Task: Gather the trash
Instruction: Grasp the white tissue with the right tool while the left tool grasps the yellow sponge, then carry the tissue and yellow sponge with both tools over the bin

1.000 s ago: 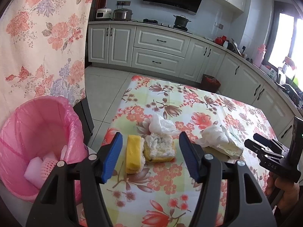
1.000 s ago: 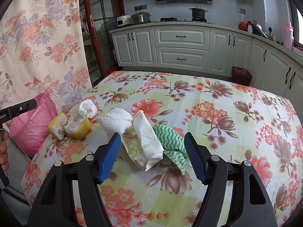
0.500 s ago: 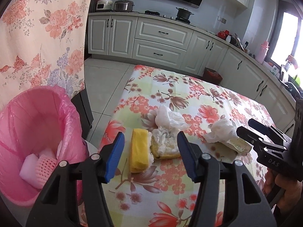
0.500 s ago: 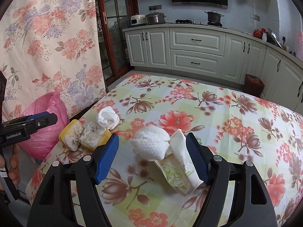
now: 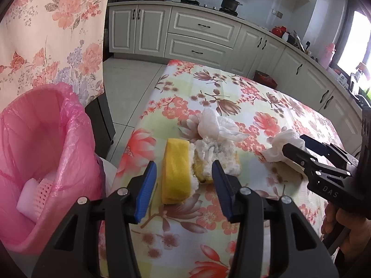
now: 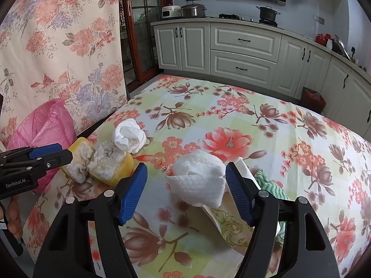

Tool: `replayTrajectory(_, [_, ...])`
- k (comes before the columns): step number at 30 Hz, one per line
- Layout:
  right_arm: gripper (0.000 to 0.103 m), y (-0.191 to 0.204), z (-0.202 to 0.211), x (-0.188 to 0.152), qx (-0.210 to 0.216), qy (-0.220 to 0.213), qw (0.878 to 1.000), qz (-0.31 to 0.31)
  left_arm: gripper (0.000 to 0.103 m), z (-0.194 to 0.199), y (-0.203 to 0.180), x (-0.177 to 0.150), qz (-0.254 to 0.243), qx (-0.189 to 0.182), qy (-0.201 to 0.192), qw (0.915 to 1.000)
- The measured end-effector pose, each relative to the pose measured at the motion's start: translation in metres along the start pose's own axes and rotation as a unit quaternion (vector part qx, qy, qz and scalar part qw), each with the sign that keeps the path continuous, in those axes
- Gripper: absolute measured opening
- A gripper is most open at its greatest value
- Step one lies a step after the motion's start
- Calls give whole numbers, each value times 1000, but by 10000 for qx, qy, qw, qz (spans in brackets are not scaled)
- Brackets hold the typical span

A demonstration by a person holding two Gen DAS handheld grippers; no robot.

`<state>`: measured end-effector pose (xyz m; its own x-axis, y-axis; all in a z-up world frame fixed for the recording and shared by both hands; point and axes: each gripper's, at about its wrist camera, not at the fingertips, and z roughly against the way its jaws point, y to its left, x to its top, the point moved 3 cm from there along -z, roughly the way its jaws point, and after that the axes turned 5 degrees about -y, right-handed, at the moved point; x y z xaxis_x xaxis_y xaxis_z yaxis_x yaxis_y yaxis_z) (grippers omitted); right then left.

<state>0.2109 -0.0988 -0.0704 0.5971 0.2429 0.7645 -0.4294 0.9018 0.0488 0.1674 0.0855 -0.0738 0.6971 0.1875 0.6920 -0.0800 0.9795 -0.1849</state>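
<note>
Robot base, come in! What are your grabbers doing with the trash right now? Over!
Left gripper closing around yellow sponge, pads not touching. Right gripper closing around white tissue wad, not gripped. Pink bin open at left. Nothing blocking.

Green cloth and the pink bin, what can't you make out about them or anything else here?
- Green cloth: right wrist view, mostly hidden behind the right gripper finger and the paper wrapper.
- Pink bin: left wrist view, cut off by the left edge; its contents partly hidden by the liner.
- Wrapper: left wrist view, covered by the right gripper.
- Small red bin: contents too small.
</note>
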Motion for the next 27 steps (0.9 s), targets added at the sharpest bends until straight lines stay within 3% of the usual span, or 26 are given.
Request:
replayTrajectory(4, [54,-1,-5,-5,-23,95,10000,-23,39,-6,1,-3,-22,16,98,9999])
replayTrajectory(6, [48,-2,-7,-6,-41,132,9999,-20,30,-9,1,-4,-25,15,143,9999])
replayTrajectory(7, [41,-2,-7,-7,-21,149,9999,-30,28,-10,1,-5,-23,16,163,9999])
replayTrajectory(14, [26,-3,-3,-10,-12,90,10000,-40,24,-9,1,-7,-39,38,129,9999])
replayTrajectory(27, [22,-7,39,-3,59,-300,9994,-154,24,31,-3,4,-32,20,-246,9997])
